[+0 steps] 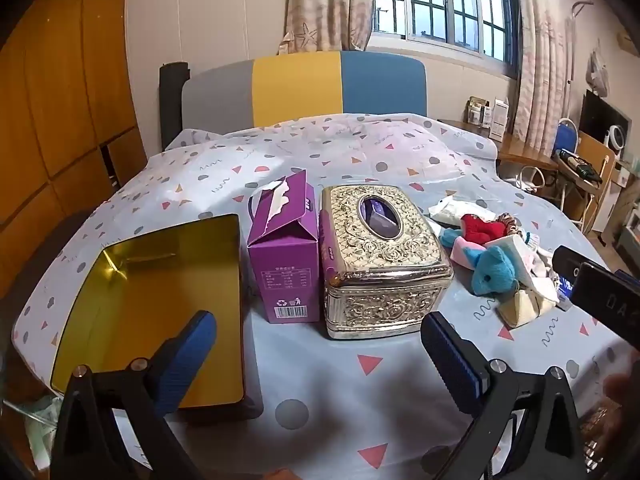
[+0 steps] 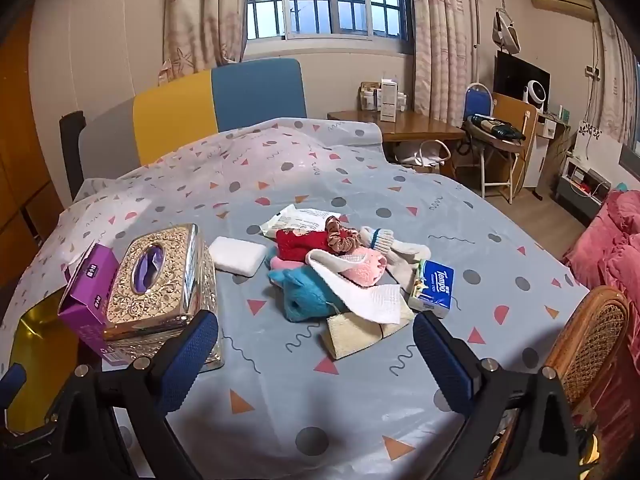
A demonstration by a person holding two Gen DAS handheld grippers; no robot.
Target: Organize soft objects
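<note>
I see the table [image 2: 360, 400] with a gold tin [image 1: 160, 300] at its left edge. The pile of soft toys [image 2: 340, 276] sits in the middle. My left claw [image 1: 320, 360] and right claw [image 2: 316, 356] are wide open, holding nothing.

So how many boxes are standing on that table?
3, in a row: an open gold tin at the left, a purple carton in the middle, an ornate tissue box beside it. The soft pile may hide more.
</note>
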